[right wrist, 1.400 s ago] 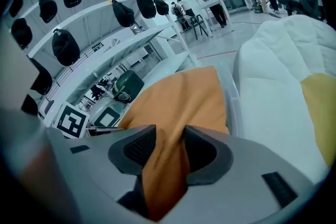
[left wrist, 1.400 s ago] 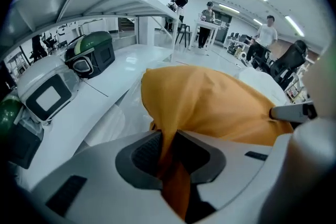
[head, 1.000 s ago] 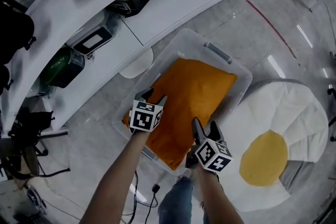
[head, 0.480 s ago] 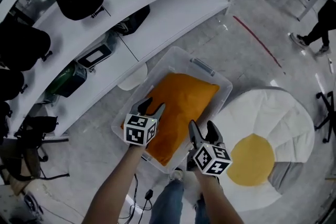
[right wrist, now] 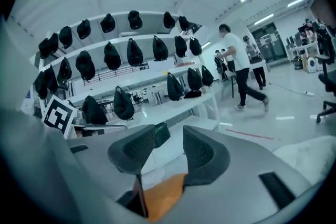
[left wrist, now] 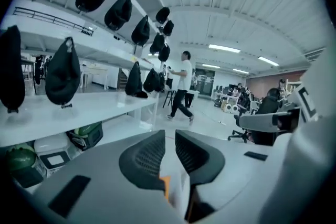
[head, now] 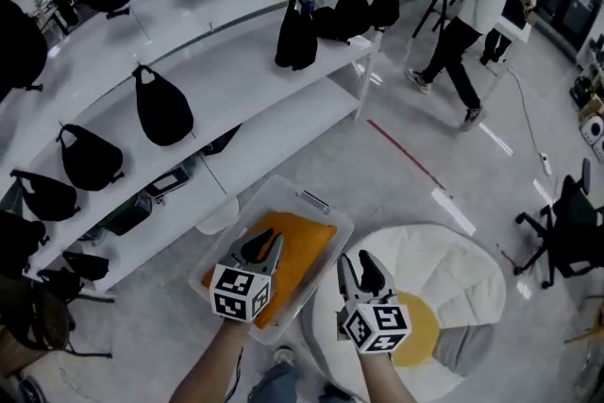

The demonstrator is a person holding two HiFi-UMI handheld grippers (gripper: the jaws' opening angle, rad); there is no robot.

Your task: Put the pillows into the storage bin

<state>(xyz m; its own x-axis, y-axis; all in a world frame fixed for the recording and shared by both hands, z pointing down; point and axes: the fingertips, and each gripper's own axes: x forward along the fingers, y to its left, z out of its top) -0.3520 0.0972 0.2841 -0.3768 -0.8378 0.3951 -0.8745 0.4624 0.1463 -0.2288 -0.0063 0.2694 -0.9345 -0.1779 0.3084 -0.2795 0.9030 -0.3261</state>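
Note:
An orange pillow [head: 300, 245] lies inside the clear plastic storage bin [head: 321, 206] on the floor. A white round pillow with a yellow centre [head: 444, 278] lies on the floor to the right of the bin. My left gripper [head: 265, 243] is held up in the air over the bin; its jaws have just been closing to a narrow gap, and nothing is between them [left wrist: 169, 136]. My right gripper [head: 358, 261] hangs between the bin and the white pillow. Its jaws have also been closing, and they stand partly apart and empty [right wrist: 169, 131]. Orange pillow shows below them [right wrist: 163, 194].
White curved shelves [head: 236, 61] hung with several black bags [head: 160, 109] run behind the bin. A person [head: 472, 14] walks at the far end of the shelves. An office chair [head: 571, 222] stands at the right. A red line [head: 406, 156] crosses the floor.
Both grippers have risen well above the orange pillow in the bin, and their jaws have narrowed. The head view has tilted up, so the bin looks smaller and more of the room shows.

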